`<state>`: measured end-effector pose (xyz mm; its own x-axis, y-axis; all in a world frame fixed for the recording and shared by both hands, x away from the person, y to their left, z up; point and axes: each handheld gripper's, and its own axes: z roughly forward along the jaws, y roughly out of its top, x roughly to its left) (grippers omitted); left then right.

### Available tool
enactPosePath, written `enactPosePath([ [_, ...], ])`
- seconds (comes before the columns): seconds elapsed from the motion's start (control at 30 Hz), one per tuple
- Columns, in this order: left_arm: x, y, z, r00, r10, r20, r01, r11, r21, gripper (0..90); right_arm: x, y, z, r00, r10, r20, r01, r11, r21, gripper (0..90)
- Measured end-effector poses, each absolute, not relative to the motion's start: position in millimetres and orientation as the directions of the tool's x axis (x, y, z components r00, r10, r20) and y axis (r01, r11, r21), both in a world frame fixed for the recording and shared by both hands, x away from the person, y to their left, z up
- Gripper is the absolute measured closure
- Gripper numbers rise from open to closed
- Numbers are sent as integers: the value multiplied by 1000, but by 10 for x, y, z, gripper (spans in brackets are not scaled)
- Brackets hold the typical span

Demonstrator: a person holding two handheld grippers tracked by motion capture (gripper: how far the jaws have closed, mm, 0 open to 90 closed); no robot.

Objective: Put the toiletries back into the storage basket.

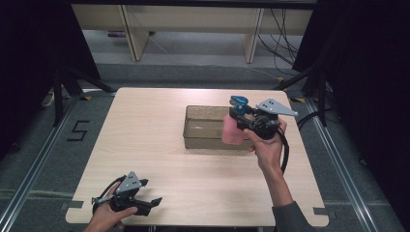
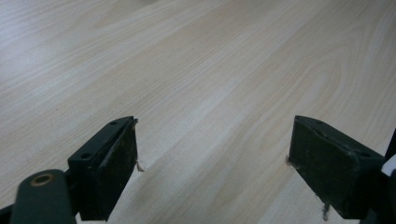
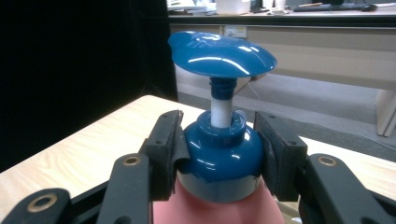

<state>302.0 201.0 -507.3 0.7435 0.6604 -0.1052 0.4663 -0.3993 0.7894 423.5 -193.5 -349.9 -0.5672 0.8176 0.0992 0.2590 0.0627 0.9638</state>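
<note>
Right tool [image 1: 240, 121] lifts pump bottle [image 1: 232, 128] over wooden table [image 1: 159, 159], grey floor [image 1: 29, 145].

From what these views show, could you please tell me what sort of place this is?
Probably a lab recording bay: a wooden table flanked by black curtains, a taped numeral on the floor, and loose cables behind.

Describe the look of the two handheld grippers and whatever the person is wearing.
Both grippers, left gripper and right gripper, are black, each with a grey three-cornered plate on top and a black trailing cable. Their jaws are flat black blocks on arms with brass-coloured rivets. A grey sleeve covers the right forearm.
</note>
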Motion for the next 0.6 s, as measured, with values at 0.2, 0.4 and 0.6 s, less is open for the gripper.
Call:
enactPosePath([
  [0.2, 3019, 2009, -5075, 744, 660, -107, 468, -399, 789, 149, 4365, -1994, -3541, -537, 837, 106, 267, 49, 963, 534],
  [0.4, 3018, 2009, -5076, 746, 657, -107, 467, -401, 789, 149, 4460, -2030, -3576, -514, 853, 93, 271, 58, 961, 534],
  [0.6, 3021, 2012, -5075, 746, 656, -111, 470, -402, 786, 149, 4569, -2080, -3640, -499, 862, 92, 277, 57, 959, 535],
])
